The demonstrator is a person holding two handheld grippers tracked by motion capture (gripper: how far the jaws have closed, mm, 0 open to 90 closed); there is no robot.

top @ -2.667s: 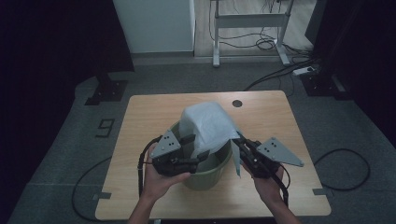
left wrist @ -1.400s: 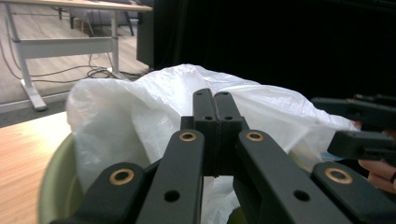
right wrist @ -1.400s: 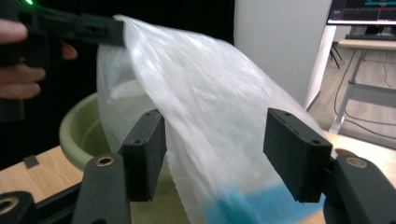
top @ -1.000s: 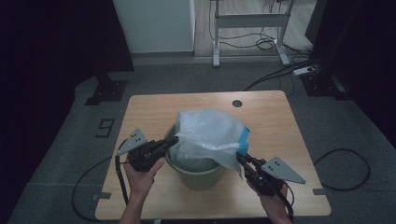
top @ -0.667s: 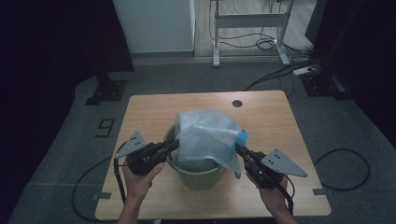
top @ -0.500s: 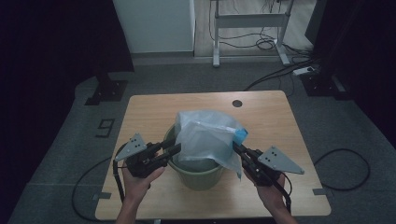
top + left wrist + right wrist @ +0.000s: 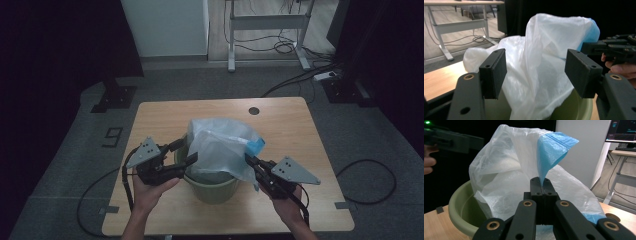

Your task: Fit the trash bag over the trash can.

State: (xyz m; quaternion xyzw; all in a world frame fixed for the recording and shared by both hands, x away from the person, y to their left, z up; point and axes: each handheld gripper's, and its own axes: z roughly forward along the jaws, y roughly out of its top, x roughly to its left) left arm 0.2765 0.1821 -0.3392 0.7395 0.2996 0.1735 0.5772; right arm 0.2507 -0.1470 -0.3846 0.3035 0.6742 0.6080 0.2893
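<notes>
Plastic bag (image 7: 222, 150), white with a blue edge, sits bunched up in the green bucket (image 7: 215, 187) near the bench's (image 7: 300, 130) front edge. Right gripper (image 7: 248, 159) has its jaws pinching the bag's blue edge. Left gripper (image 7: 182, 152) jaws have just been opening, spread beside the bucket's left rim, bag between them unpinched. Far half of the bench is bare wood.

Each black hand-held gripper (image 7: 181, 152) carries a grey 3-cornered plate and cable.
</notes>
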